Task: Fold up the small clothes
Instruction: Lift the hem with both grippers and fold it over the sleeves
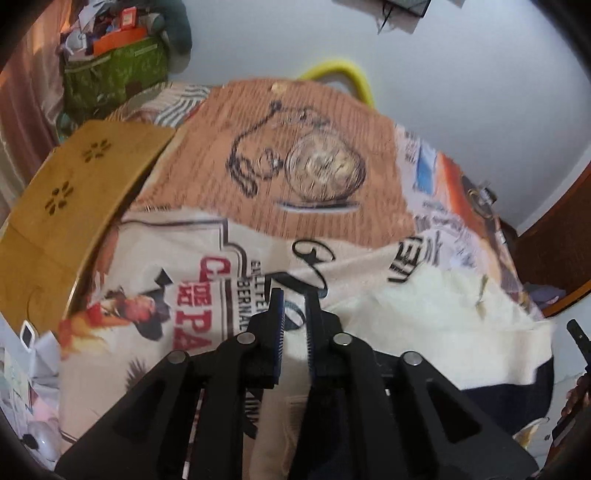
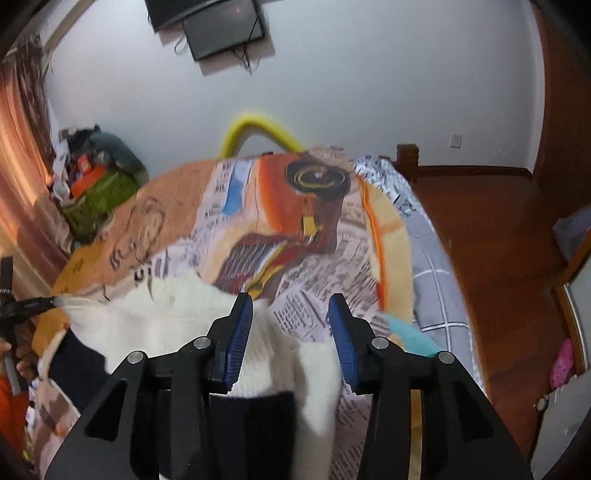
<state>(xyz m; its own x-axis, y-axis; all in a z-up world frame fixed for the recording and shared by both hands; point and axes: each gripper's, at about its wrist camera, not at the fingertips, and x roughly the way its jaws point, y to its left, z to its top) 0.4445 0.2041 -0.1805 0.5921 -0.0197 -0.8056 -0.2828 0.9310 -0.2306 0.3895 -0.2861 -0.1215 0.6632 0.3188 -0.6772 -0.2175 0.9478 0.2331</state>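
Observation:
A small fluffy white garment with a dark navy band (image 2: 177, 321) lies on the printed bedspread (image 2: 295, 229). In the left wrist view it shows at the right (image 1: 443, 314). My left gripper (image 1: 294, 299) has its blue-padded fingers close together with a narrow gap; nothing shows between them. In the right wrist view a black gripper tip (image 2: 37, 303) touches the garment's left edge. My right gripper (image 2: 291, 310) is open over the garment's right part, with the white cloth below the gap.
A wooden board (image 1: 62, 206) lies at the bed's left. A green bag with clutter (image 1: 110, 74) stands by the wall. A yellow curved tube (image 2: 258, 129) rises behind the bed. Wooden floor (image 2: 498, 258) lies to the right. A dark screen (image 2: 221, 29) hangs on the wall.

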